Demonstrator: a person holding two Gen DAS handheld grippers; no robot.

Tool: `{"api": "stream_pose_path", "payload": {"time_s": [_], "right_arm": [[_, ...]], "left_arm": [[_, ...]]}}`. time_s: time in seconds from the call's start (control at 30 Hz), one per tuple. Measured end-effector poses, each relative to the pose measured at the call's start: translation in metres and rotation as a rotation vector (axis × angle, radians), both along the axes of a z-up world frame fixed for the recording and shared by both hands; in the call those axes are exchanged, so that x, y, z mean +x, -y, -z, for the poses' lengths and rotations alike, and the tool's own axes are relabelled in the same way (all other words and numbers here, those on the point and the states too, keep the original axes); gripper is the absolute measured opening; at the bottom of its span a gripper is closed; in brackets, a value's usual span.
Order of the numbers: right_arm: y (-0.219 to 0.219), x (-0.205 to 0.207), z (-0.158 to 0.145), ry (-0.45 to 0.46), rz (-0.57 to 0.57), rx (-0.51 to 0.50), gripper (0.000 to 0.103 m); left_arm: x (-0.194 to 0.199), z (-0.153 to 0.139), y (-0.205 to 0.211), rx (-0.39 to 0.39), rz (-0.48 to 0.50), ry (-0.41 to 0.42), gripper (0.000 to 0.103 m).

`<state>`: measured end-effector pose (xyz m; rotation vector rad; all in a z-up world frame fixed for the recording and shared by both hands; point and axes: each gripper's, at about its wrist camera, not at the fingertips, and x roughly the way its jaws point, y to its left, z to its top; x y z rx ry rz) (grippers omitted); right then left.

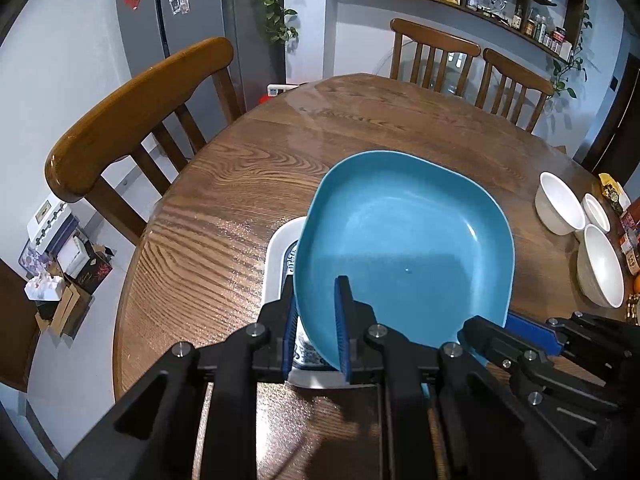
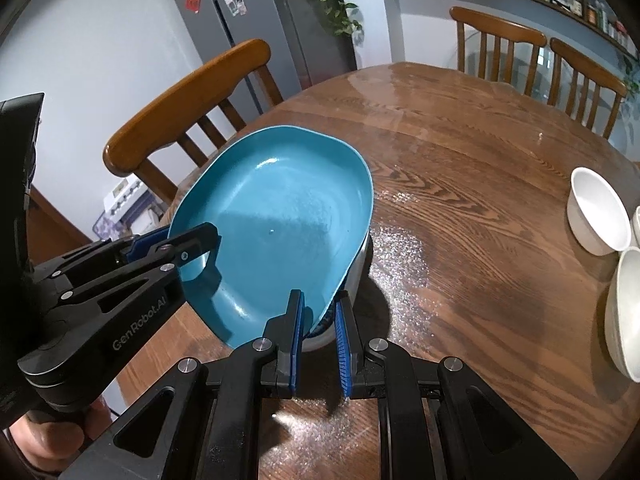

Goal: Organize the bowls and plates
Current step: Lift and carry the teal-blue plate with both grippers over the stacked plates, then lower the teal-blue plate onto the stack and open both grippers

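Note:
A teal-blue squarish plate (image 1: 404,248) (image 2: 280,208) is held tilted between both grippers, just over a white dish with a blue pattern (image 1: 280,256) (image 2: 356,276) on the wooden table (image 1: 240,160). My left gripper (image 1: 316,320) (image 2: 192,236) is shut on the plate's near left rim. On the opposite rim my right gripper (image 2: 320,332) (image 1: 504,330) is shut too. The blue plate hides most of the white dish, and I cannot tell whether the two touch.
Three white bowls (image 1: 560,204) (image 1: 596,212) (image 1: 600,264) stand close together at the table's right edge, two of them in the right wrist view (image 2: 598,210) (image 2: 624,312). Wooden chairs (image 1: 132,120) (image 1: 436,52) ring the table. A person's hand (image 2: 48,440) holds the left gripper.

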<state>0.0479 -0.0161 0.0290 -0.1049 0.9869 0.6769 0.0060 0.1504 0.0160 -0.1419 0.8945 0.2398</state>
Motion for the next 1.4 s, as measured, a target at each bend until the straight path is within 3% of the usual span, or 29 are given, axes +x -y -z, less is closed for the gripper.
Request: {"api": "stream_pose_path", "payload": {"time_s": [1.4], "right_arm": [[-0.026,0.024,0.036,-0.101,-0.008,-0.075,0.017]], "left_arm": [[0.015,0.046,-0.014,-0.024,0.0,-0.139,0.015]]}}
